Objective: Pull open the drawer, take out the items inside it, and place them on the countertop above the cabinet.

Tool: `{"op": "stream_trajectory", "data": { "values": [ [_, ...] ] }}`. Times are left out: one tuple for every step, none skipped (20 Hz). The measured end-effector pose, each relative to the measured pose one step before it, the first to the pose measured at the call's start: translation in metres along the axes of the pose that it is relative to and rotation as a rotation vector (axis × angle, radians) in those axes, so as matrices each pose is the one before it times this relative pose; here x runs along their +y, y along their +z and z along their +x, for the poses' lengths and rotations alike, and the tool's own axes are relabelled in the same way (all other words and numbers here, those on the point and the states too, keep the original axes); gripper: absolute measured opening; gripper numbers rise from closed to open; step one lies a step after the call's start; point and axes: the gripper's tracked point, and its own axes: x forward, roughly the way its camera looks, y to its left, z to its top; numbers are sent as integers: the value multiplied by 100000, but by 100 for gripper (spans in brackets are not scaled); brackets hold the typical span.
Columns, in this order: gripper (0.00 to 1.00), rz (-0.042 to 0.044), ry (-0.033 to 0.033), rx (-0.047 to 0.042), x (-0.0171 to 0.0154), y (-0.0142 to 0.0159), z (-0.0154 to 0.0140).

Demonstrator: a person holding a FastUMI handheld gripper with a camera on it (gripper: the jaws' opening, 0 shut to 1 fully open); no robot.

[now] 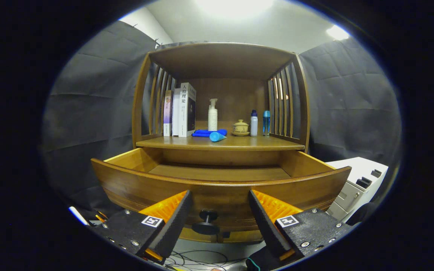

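Hovering hand-held gripper [220,220] wide open at the pulled-out drawer [220,186], nothing held

Black knob [206,222] sits between the two fingers, apart from both pads. Drawer floor that shows looks bare; the near part is hidden behind the front panel, so cannot tell if items remain inside. Blue tube [217,136] and blue cloth [206,132] lie on the tabletop [277,143] above, by books [181,109], pump bottle [212,115], lidded cup [240,127] and two small bottles [259,123]. Risks, as a guess: reaching in blind past the high front panel could knock fingers on the panel or miss an item; the tube lies on its side near the front edge, so a bump could roll it off
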Motion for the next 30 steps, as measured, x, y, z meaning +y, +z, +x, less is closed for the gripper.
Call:
{"op": "stream_trajectory", "data": {
  "values": [
    [94,82,-354,331,-157,28,275],
    [94,-815,176,413,-103,65,353],
    [94,-1109,365,606,-173,-8,307],
    [94,-206,307,256,-278,71,230],
    [94,447,507,50,-130,216,403],
    [94,43,381,-756,-140,229,362],
    [94,-40,298,-951,-69,465,530],
    [94,20,128,-345,-43,38,552],
    [94,-142,-186,894,4,-153,364],
    [94,-384,-181,-310,11,322,367],
    [95,-474,23,672,79,-186,554],
    [95,254,-47,506,26,179,223],
    [95,250,57,335,9,42,374],
    [94,-68,77,577,13,81,495],
    [94,-108,-7,311,0,33,320],
    [95,1,109,767,-12,32,510],
    [94,-792,14,427,-12,69,474],
    [94,-1564,89,926,-37,-29,571],
    [94,-2113,-57,701,-53,33,600],
    [94,-2300,-83,512,-7,-63,510],
    [95,-2427,50,335,-38,15,560],
    [94,-2286,88,51,25,-16,512],
    [95,-1565,22,274,-42,57,661],
    [95,-959,-254,11,-73,21,692],
    [95,-1068,-243,431,-22,42,797],
    [95,-520,-184,379,-66,120,692],
    [95,470,0,380,41,131,633],
    [95,1434,186,61,34,202,659],
    [96,1973,369,-93,-38,175,659],
    [96,2118,657,-126,-9,158,555]
  ]
}}
